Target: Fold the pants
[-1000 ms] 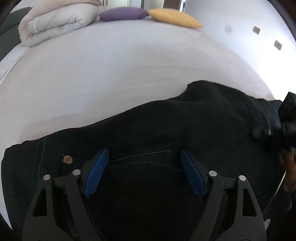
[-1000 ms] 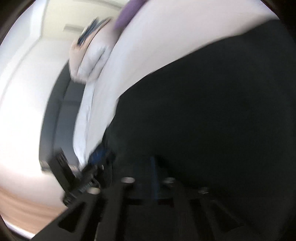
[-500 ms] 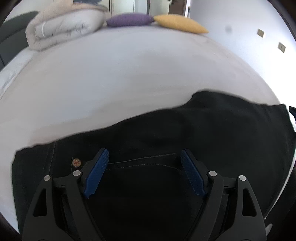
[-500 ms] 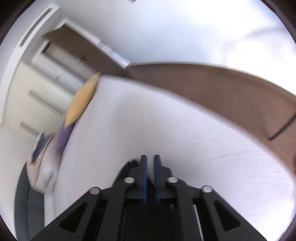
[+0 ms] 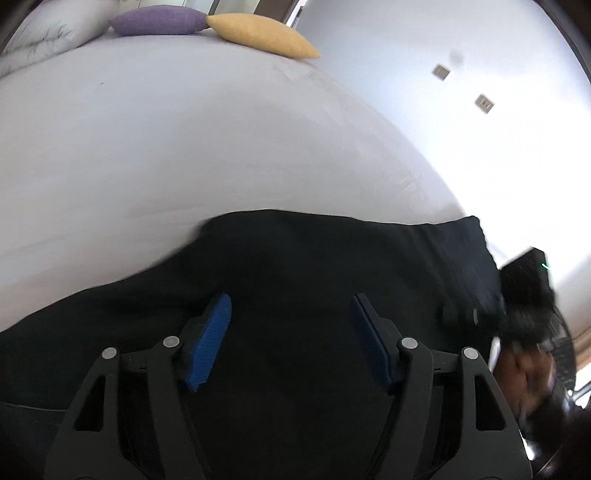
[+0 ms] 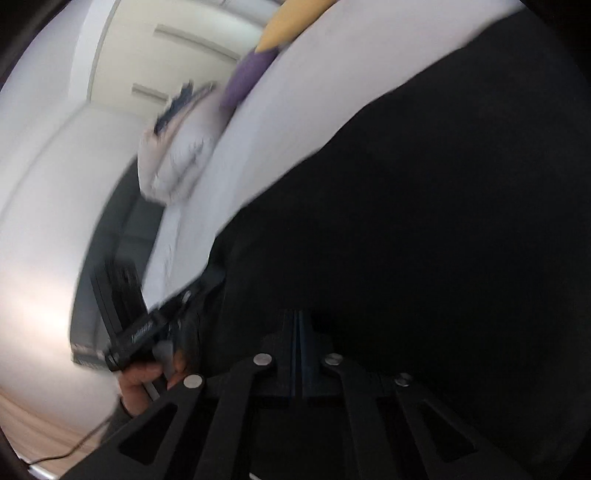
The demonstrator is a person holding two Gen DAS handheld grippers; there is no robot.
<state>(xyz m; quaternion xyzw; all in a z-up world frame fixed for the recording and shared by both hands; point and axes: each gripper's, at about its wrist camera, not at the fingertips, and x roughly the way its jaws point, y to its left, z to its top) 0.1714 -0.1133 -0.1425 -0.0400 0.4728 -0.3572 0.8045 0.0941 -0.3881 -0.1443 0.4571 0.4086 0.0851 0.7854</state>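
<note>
Black pants (image 5: 332,266) lie spread across a white bed (image 5: 184,147). My left gripper (image 5: 291,317) hovers low over the dark cloth. Its blue pads (image 5: 212,332) stand apart and are closing, with cloth beneath them but nothing pinched. At the right of the pants my right gripper (image 5: 480,314) shows as a blur, held by a hand (image 5: 528,369). In the right wrist view the right gripper (image 6: 297,325) is shut, pads together over the black pants (image 6: 424,221); I cannot see cloth pinched. The left gripper (image 6: 147,325) and its hand (image 6: 144,380) appear at the lower left there.
A purple pillow (image 5: 159,20) and a yellow pillow (image 5: 262,35) lie at the far end of the bed beside a folded white duvet (image 6: 177,162). A white wall with two sockets (image 5: 484,103) runs along the right. Wooden floor (image 6: 44,428) shows beyond the bed's edge.
The left view has swung right along the pants; the button and pocket seam left the picture and the jaws narrowed. The right view swung from bed and floor back over the pants.
</note>
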